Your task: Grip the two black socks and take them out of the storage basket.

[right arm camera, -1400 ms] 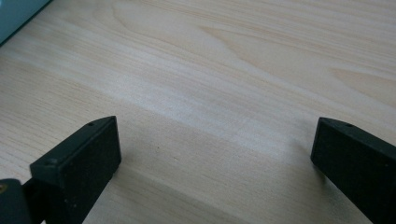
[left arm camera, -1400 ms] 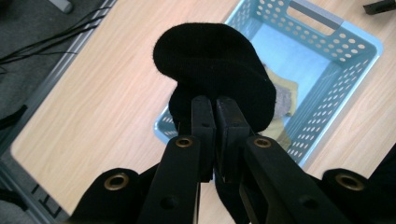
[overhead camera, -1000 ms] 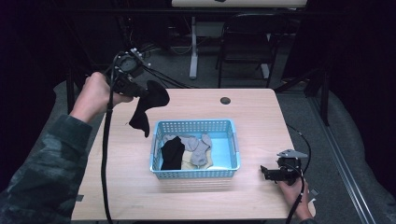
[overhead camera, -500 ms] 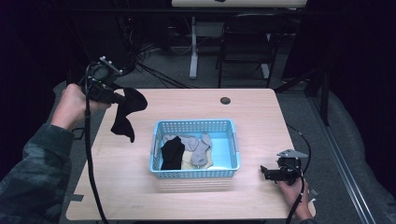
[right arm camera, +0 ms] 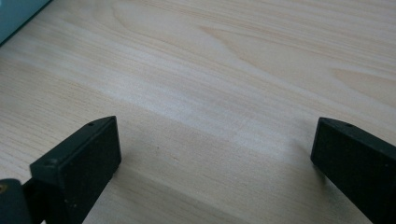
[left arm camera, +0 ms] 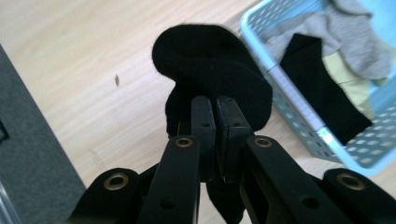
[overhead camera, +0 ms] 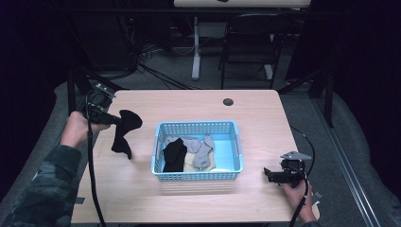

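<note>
We see the basket [overhead camera: 236,146] in the middle of the table [overhead camera: 198,203]. Socks [overhead camera: 189,151] lie in it. The hanging sock [overhead camera: 124,132] is at its nine o'clock.

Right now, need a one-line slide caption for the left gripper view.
Left gripper clamped on a black sock above the wooden table, blue basket of socks alongside.

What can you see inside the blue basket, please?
The basket holds a black sock, a grey sock and a pale yellow one partly under them. Its blue floor shows on the right; anything beneath the socks is covered.
</note>
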Tool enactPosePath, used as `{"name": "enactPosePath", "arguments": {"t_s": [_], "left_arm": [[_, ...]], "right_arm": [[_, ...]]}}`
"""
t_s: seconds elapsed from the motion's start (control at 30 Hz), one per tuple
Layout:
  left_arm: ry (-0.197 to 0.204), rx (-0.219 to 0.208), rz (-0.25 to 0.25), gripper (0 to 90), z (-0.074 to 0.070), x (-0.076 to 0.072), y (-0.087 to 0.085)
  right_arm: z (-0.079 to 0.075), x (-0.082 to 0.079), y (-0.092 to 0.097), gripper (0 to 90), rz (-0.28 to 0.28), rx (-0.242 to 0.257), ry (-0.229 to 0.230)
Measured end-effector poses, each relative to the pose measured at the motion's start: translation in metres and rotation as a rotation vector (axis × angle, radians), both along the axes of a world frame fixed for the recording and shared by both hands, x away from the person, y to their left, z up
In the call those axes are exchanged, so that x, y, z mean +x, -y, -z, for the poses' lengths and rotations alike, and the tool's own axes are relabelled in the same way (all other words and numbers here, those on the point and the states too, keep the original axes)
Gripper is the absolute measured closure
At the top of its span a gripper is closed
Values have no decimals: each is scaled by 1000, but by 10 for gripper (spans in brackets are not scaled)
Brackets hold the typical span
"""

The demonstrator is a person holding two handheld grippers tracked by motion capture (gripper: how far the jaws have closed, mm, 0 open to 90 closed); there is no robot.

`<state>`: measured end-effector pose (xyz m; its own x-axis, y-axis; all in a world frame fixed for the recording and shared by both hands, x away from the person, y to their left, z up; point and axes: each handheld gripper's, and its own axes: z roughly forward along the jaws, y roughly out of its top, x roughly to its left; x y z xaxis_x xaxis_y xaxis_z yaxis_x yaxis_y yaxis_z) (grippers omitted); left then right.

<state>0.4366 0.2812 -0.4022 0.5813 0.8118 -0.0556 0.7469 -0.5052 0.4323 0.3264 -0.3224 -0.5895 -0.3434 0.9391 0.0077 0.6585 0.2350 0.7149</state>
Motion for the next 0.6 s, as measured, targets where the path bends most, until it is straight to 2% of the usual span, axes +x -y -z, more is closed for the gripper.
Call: {"name": "enactPosePath", "arguments": {"t_s": [0.1,0.23,0.37,0.4,0.47,0.57,0.6], "left_arm": [[-33,4,-18,866,28,2,-3],[-86,-29,-51,860,63,5,-6],[-117,-41,-83,802,83,5,-8],[-111,-49,-93,765,85,4,-9],[-79,-40,-106,638,84,1,-11],[-18,-37,-149,409,78,-4,-13],[1,-50,-152,329,75,-6,-14]], "right_arm": [[0,0,0,10,0,0,0],[0,0,0,11,3,3,3],[0,0,0,11,4,4,4],[0,0,0,11,4,4,4],[0,0,0,12,5,3,4],[0,-1,0,12,7,2,6],[0,-1,0,12,8,2,6]]}}
